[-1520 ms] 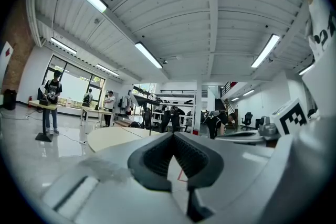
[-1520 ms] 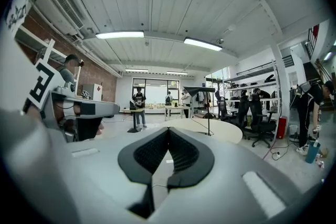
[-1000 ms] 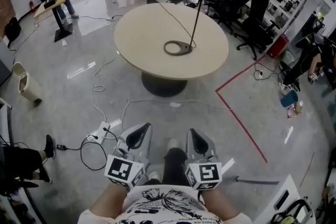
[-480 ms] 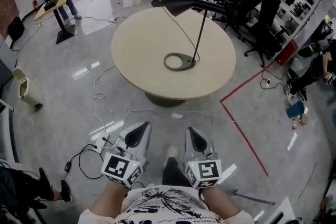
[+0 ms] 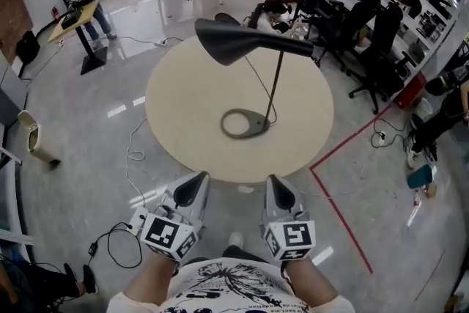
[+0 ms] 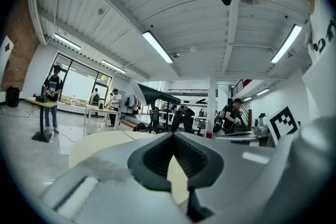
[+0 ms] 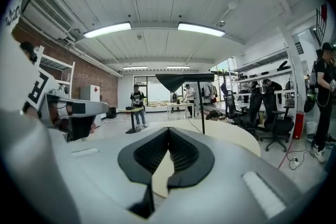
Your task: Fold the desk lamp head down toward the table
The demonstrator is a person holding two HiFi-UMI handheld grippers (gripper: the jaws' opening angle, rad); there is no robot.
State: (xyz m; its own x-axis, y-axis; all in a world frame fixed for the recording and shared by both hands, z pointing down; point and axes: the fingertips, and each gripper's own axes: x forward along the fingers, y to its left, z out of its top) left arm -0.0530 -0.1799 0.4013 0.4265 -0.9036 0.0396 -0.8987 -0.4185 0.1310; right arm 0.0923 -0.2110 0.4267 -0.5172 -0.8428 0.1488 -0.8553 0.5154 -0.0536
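Walking brought the black cone-shaded desk lamp (image 5: 242, 42) nearer, ahead of our left gripper (image 5: 192, 190) and right gripper (image 5: 277, 194), both closed and empty; folding unstarted.

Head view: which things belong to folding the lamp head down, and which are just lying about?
Job: black desk lamp with cone head; round beige table; left gripper; right gripper, both shut, empty.
Lying about: black office chairs; white power strip; red floor tape.

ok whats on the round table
Only the lamp: its ring base rests on the table, its black head hangs above. The head hides part of the far tabletop, so nothing can be told there.
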